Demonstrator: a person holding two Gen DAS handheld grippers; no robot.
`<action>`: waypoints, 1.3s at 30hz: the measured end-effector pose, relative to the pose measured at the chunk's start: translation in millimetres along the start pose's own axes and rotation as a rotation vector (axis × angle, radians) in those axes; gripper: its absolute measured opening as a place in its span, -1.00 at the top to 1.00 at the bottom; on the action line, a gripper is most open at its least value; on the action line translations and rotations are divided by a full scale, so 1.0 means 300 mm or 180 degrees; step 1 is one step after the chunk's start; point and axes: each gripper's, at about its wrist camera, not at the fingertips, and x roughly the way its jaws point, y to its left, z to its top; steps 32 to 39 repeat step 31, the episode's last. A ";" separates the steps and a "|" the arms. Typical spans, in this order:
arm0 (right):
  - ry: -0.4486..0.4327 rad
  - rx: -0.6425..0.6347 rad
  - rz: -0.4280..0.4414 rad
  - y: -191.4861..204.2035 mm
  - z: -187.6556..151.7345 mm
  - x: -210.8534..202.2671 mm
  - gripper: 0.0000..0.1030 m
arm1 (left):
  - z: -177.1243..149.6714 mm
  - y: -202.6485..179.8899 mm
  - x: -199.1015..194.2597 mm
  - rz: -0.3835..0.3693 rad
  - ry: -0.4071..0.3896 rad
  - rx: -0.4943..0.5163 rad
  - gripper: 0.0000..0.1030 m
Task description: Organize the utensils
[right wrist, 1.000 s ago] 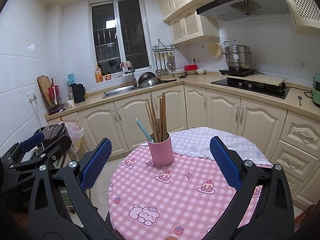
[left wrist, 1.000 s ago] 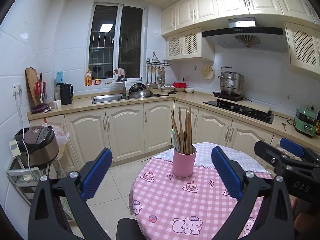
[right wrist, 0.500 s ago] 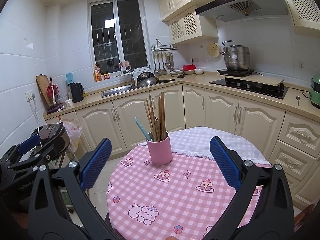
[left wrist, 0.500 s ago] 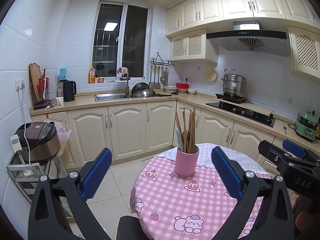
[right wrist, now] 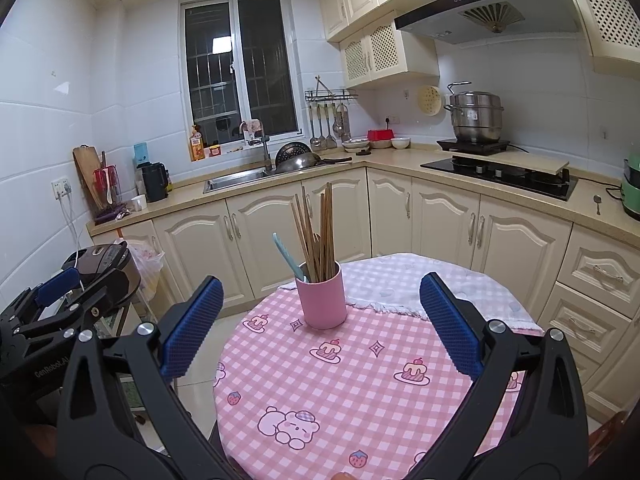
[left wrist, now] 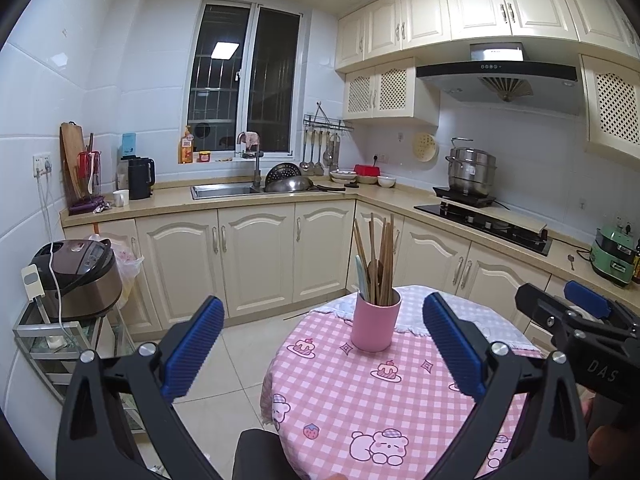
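Both tongs, left (left wrist: 323, 338) and right (right wrist: 321, 322), gape wide, empty; clumsy reach could topple pink cup (right wrist: 321, 295) of chopsticks (right wrist: 316, 232) on tabletop (right wrist: 360, 380)

A smooth pink cylindrical cup (right wrist: 321, 297) stood upright on the table, holding upright brown wooden chopsticks (right wrist: 319, 236) and a leaning pale-blue utensil handle (right wrist: 289, 256).

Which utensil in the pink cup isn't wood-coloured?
The light blue utensil, leaning out at the left side of the pink cup. The others standing in the cup are brown wooden chopsticks and reach higher; it alone is pale blue and shorter.
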 end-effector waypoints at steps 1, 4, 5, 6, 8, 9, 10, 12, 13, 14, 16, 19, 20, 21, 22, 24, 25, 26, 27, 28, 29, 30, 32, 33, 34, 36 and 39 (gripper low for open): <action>0.0000 0.0007 0.0004 -0.004 -0.001 -0.001 -0.88 | -0.001 -0.001 0.001 0.0005 0.0005 0.0006 -0.90; 0.0006 0.0003 0.0010 -0.005 -0.002 0.003 -0.88 | 0.000 0.000 0.005 0.0005 0.0019 0.0005 -0.90; 0.0009 0.0000 0.0012 -0.006 -0.003 0.003 -0.88 | 0.000 0.001 0.005 0.0005 0.0022 0.0001 -0.90; 0.0011 -0.0002 0.0014 -0.005 -0.003 0.004 -0.88 | 0.000 0.001 0.006 0.0008 0.0021 -0.0001 -0.90; 0.0012 -0.0002 0.0009 -0.006 -0.004 0.005 -0.88 | -0.001 0.000 0.007 0.0015 0.0024 -0.0008 -0.90; 0.0015 -0.0003 0.0011 -0.007 -0.004 0.005 -0.88 | -0.002 0.001 0.009 0.0016 0.0032 -0.0014 -0.90; 0.0016 -0.0004 0.0014 -0.005 -0.005 0.006 -0.88 | -0.002 0.000 0.010 0.0027 0.0039 -0.0019 -0.90; 0.0024 0.0000 0.0010 -0.008 -0.008 0.007 -0.88 | -0.004 0.001 0.010 0.0045 0.0042 -0.0019 -0.90; 0.0028 0.0000 0.0011 -0.007 -0.011 0.010 -0.88 | -0.005 0.002 0.008 0.0055 0.0034 -0.0011 -0.90; 0.0031 0.0000 0.0013 -0.008 -0.011 0.010 -0.88 | -0.006 0.002 0.007 0.0062 0.0026 -0.0003 -0.90; 0.0032 -0.0003 0.0009 -0.007 -0.012 0.012 -0.88 | -0.007 0.002 0.005 0.0059 0.0002 0.0008 -0.90; 0.0035 -0.0002 0.0018 -0.006 -0.012 0.014 -0.88 | -0.009 -0.001 -0.001 0.0066 -0.0048 0.0027 -0.90; 0.0035 -0.0002 0.0017 -0.005 -0.012 0.014 -0.88 | -0.010 -0.002 -0.004 0.0084 -0.0071 0.0031 -0.90; 0.0033 -0.0001 0.0014 -0.005 -0.012 0.013 -0.88 | -0.011 -0.001 -0.006 0.0091 -0.0087 0.0029 -0.90; 0.0032 0.0000 0.0016 -0.005 -0.011 0.013 -0.88 | -0.011 -0.001 -0.006 0.0088 -0.0087 0.0026 -0.90; 0.0033 0.0002 0.0019 -0.007 -0.011 0.014 -0.88 | -0.013 -0.002 -0.008 0.0075 -0.0062 0.0036 -0.90; 0.0033 -0.0002 0.0017 -0.006 -0.011 0.014 -0.88 | -0.010 -0.003 -0.006 0.0080 -0.0048 0.0041 -0.90; 0.0030 -0.0005 0.0016 -0.007 -0.011 0.013 -0.88 | -0.008 -0.004 -0.004 0.0093 -0.0034 0.0042 -0.90; 0.0026 -0.0010 0.0017 -0.007 -0.012 0.014 -0.88 | -0.007 -0.006 -0.002 0.0109 -0.0018 0.0043 -0.90; 0.0026 -0.0014 0.0017 -0.004 -0.012 0.016 -0.88 | -0.006 -0.006 -0.001 0.0115 -0.0009 0.0046 -0.90; 0.0027 -0.0014 0.0017 -0.004 -0.013 0.016 -0.88 | -0.006 -0.009 0.000 0.0122 0.0000 0.0051 -0.90; 0.0027 -0.0011 0.0018 -0.003 -0.012 0.016 -0.88 | -0.005 -0.010 0.002 0.0124 0.0007 0.0054 -0.90; 0.0027 -0.0012 0.0020 -0.003 -0.012 0.017 -0.88 | -0.004 -0.010 0.003 0.0125 0.0010 0.0054 -0.90; 0.0027 -0.0012 0.0020 -0.003 -0.012 0.017 -0.88 | -0.004 -0.010 0.003 0.0125 0.0010 0.0054 -0.90; 0.0027 -0.0012 0.0020 -0.003 -0.012 0.017 -0.88 | -0.004 -0.010 0.003 0.0125 0.0010 0.0054 -0.90; 0.0027 -0.0012 0.0020 -0.003 -0.012 0.017 -0.88 | -0.004 -0.010 0.003 0.0125 0.0010 0.0054 -0.90; 0.0027 -0.0012 0.0020 -0.003 -0.012 0.017 -0.88 | -0.004 -0.010 0.003 0.0125 0.0010 0.0054 -0.90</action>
